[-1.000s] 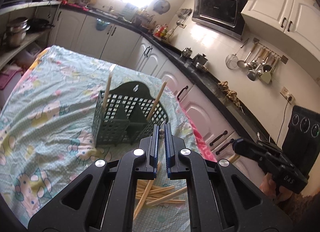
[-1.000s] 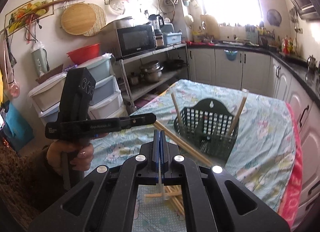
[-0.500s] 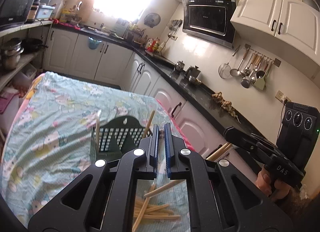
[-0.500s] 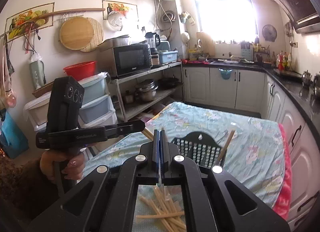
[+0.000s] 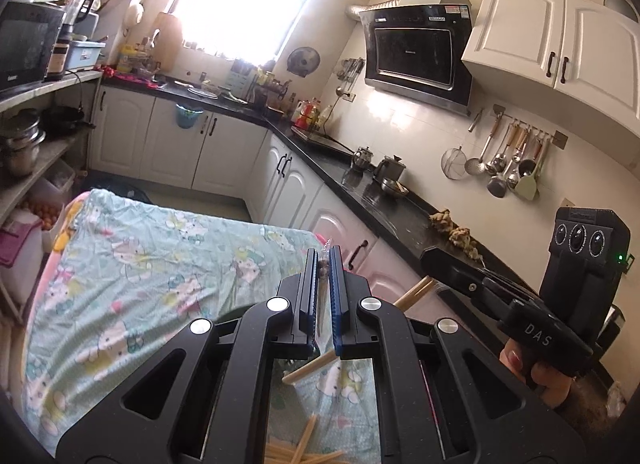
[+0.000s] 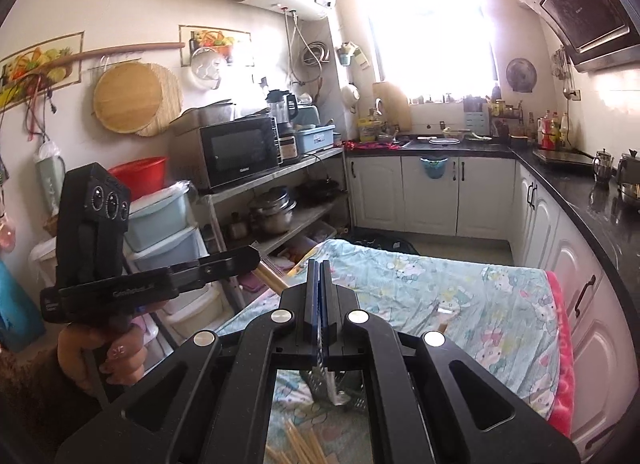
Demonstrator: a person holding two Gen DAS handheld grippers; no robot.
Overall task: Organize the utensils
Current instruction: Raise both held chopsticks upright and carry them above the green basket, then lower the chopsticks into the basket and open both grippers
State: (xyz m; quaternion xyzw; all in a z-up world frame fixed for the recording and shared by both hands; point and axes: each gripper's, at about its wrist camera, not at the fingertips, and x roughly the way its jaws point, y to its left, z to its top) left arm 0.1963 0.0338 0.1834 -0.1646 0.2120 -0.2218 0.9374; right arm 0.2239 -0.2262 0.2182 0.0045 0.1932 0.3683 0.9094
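Wooden chopstick (image 5: 412, 295) is riding clamped in my right gripper (image 5: 434, 262), while my left gripper (image 5: 324, 264) is pinching another wrapped one; I'm keeping both level, steering toward the green basket (image 6: 344, 384) below

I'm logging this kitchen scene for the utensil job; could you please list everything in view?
Tablecloth: one, pale green cartoon print, on the table.
Loose chopsticks: several, tan, piled on the cloth under the grippers.
Utensil basket: one, dark green, mostly hidden behind the right gripper.
Microwave: one, black, on the shelf.
Range hood: one, black, on the wall.
Hanging ladles: several, metal, on a rail.
Left gripper: black, shut on a wrapped chopstick.
Right gripper: black, shut on a thin clear-wrapped piece.
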